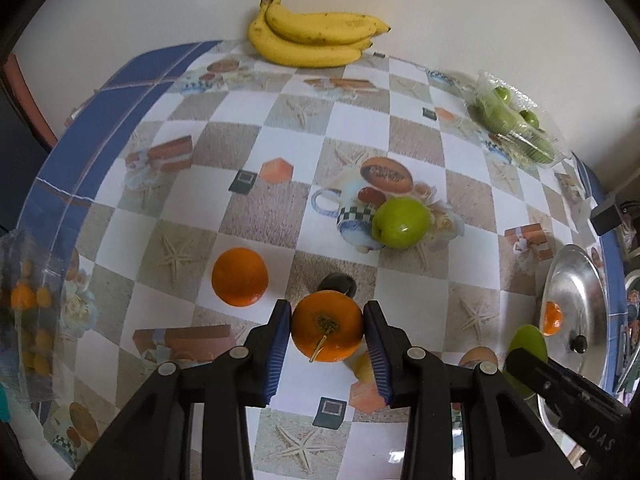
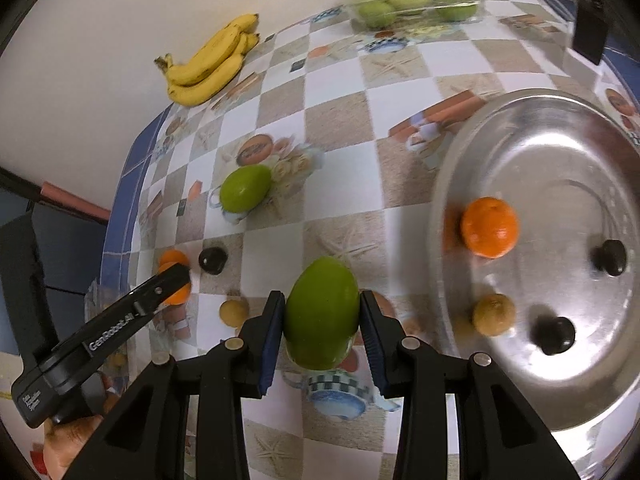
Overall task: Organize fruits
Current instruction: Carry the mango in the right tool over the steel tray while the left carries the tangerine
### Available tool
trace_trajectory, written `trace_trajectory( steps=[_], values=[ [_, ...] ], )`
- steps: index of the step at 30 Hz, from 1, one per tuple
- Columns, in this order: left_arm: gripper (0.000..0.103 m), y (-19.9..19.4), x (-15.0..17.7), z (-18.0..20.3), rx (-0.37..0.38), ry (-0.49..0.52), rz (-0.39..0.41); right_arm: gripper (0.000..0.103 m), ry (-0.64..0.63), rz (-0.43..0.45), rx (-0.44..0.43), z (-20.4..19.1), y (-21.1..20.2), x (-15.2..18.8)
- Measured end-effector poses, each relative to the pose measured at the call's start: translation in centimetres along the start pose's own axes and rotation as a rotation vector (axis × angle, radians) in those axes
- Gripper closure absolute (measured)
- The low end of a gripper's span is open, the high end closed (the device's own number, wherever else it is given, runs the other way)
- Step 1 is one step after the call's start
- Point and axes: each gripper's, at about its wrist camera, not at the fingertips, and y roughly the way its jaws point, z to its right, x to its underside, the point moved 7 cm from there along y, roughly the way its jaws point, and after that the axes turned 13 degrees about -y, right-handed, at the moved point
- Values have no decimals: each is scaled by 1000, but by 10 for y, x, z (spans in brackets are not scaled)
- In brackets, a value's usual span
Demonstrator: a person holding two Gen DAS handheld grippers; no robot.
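Left gripper (image 1: pixel 327 330) is clamped on an orange (image 1: pixel 326 326), blue pads pressing both sides, stem end facing the camera; the fruit looks lifted clear of the tablecloth (image 1: pixel 360 128). Just past it sits a dark round fruit (image 1: pixel 339 283), and a small yellowish fruit (image 1: pixel 362 366) lies under the right finger. A second orange (image 1: pixel 239 276) rests on the cloth to the left, apart from the gripper. Further out is a loose green fruit (image 1: pixel 401 222), then a banana bunch (image 1: pixel 310 34) at the far edge against the wall, and a clear clamshell of green fruits (image 1: pixel 516 124) at far right. Right gripper (image 2: pixel 322 318) holds an oblong green fruit (image 2: pixel 322 316) squarely between its pads, just left of the metal tray (image 2: pixel 460 152). In the tray: one orange (image 2: pixel 489 227), a yellowish-brown fruit (image 2: pixel 493 314) and two dark fruits (image 2: pixel 610 257), all apart from each other. Writing: the left gripper's finger, seen from the right wrist view, reads "GenRobot.AI"; smaller print lower on its body is too small to read. The right gripper's body in the left wrist view shows "DAS", the rest cut off. A bag of small orange fruits (image 1: pixel 30 308) sits blurred at the left edge of the left wrist view.
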Motion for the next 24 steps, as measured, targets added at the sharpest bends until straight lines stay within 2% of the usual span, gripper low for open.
trace_trajectory(
  steps=[14,24],
  values=[
    [63,-21,4,33,27,45,57,64,124,88,39,56,-40,-5],
    [63,-29,23,86,92,143,54,64,229,137,76,106,-66,3]
  ],
)
